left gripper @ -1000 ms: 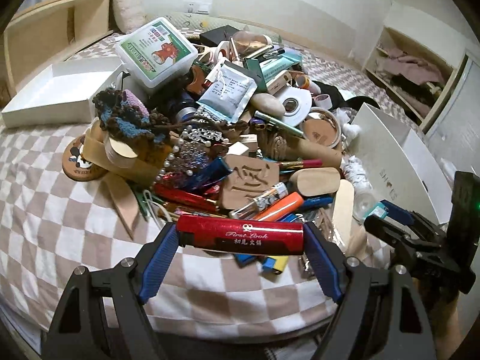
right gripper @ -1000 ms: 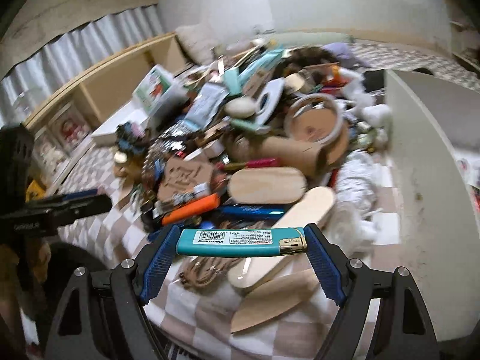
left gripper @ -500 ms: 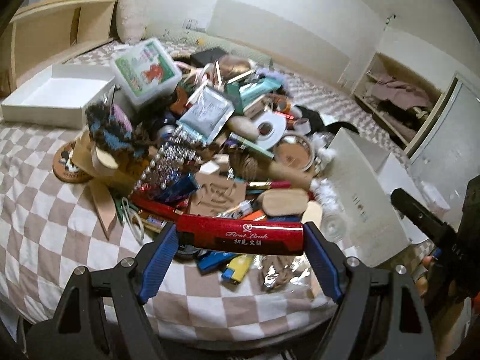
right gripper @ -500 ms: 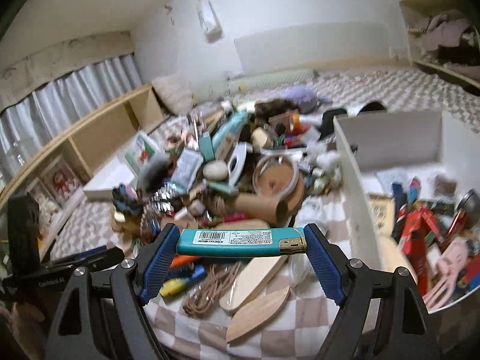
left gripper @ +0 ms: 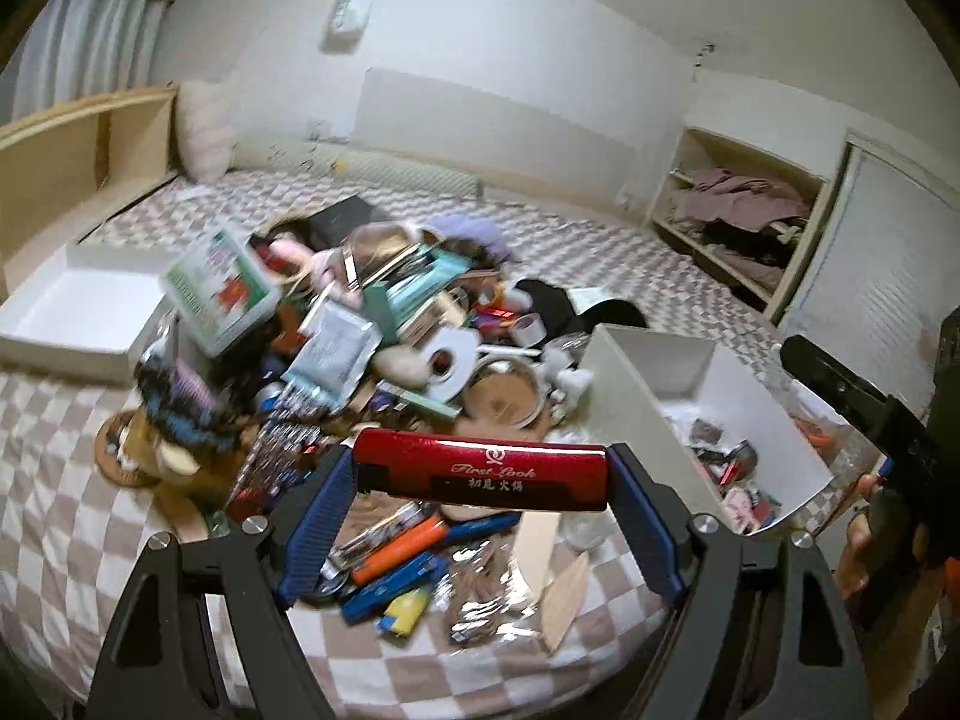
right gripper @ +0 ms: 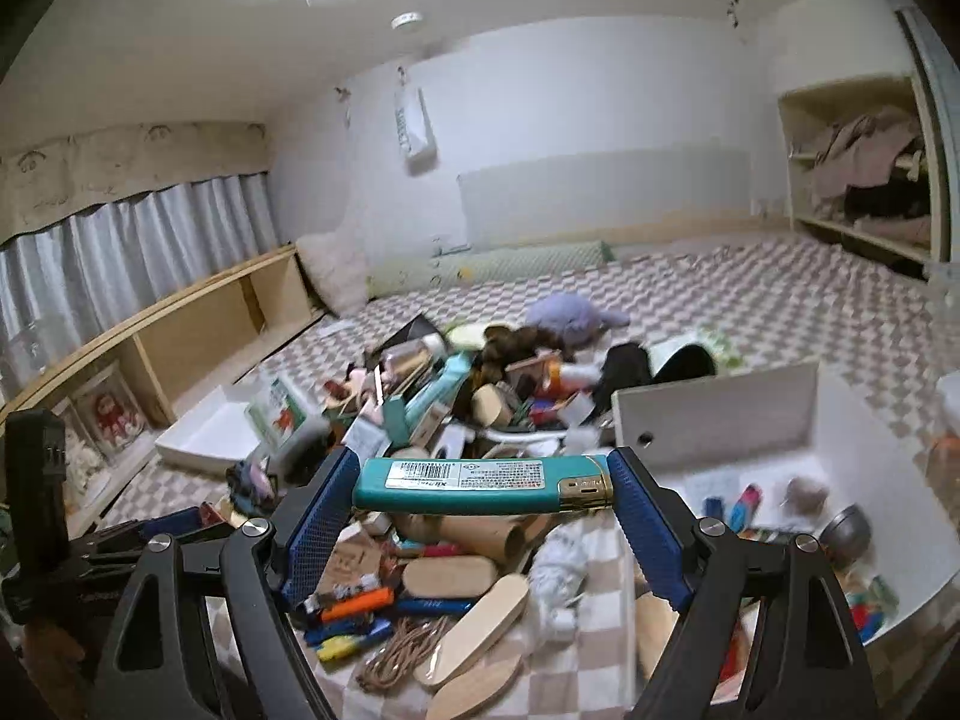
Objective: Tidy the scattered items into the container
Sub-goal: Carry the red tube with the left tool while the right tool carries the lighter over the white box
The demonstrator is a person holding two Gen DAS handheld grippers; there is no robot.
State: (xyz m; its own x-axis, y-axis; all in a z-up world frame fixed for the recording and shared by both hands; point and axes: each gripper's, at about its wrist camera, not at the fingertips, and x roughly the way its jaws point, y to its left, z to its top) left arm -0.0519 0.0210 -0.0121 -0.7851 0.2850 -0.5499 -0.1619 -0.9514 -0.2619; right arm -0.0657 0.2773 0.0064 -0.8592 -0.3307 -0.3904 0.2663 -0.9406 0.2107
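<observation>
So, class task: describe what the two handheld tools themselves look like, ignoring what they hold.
Both match: the left tool and right tool have black angular frames with triangular cut-outs, silver round bolts at the joints, and blue fingers with a textured grip surface. No cables or sleeves are visible.

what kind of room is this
Most likely a bedroom: the clutter sits on a checkered bed with a pillow against the wall, a curtained window runs along one side, and open shelves hold folded clothes.
</observation>
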